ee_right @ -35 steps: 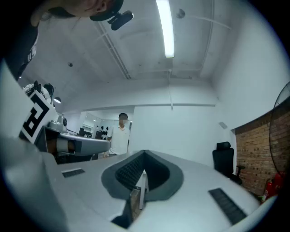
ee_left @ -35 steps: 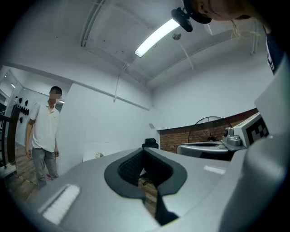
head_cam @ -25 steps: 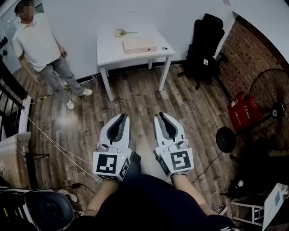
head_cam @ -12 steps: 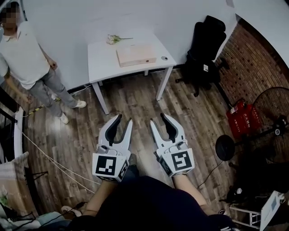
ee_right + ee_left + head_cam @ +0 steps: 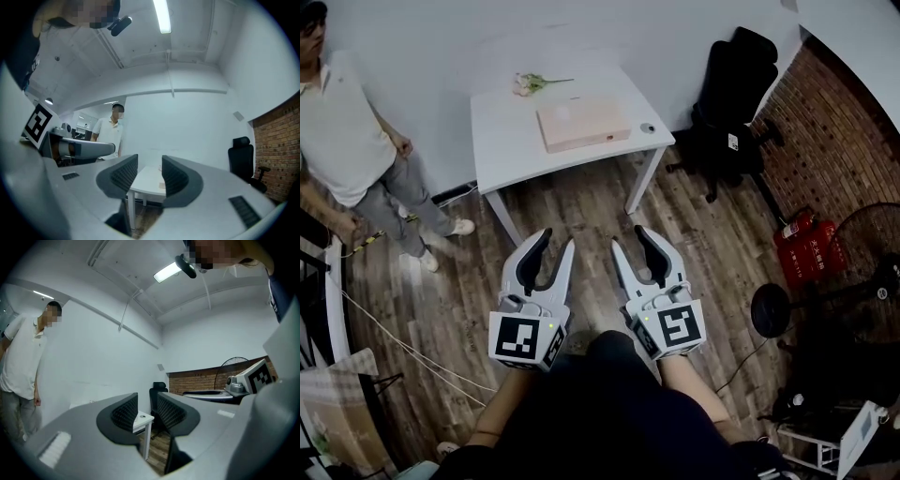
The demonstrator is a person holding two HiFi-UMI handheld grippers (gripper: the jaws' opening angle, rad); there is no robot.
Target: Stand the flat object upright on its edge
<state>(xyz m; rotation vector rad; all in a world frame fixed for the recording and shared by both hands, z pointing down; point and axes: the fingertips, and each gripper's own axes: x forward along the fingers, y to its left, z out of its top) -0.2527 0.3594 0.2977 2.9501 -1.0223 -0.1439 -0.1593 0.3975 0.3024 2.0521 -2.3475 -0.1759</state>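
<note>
Resting flat, box [image 5: 582, 124] lies well beyond both hand-held grippers [image 5: 558, 240] [image 5: 629, 239].

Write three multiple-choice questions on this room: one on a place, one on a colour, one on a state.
1. Where is the pink box? A on the floor; B on the white table; C on a shelf.
2. What colour is the office chair? A red; B white; C black.
3. How is the box placed? A flat; B upright on its edge; C leaning on the wall.
Answers: 1 B, it rests on the tabletop; 2 C, black all over; 3 A, its broad face lies down.
</note>
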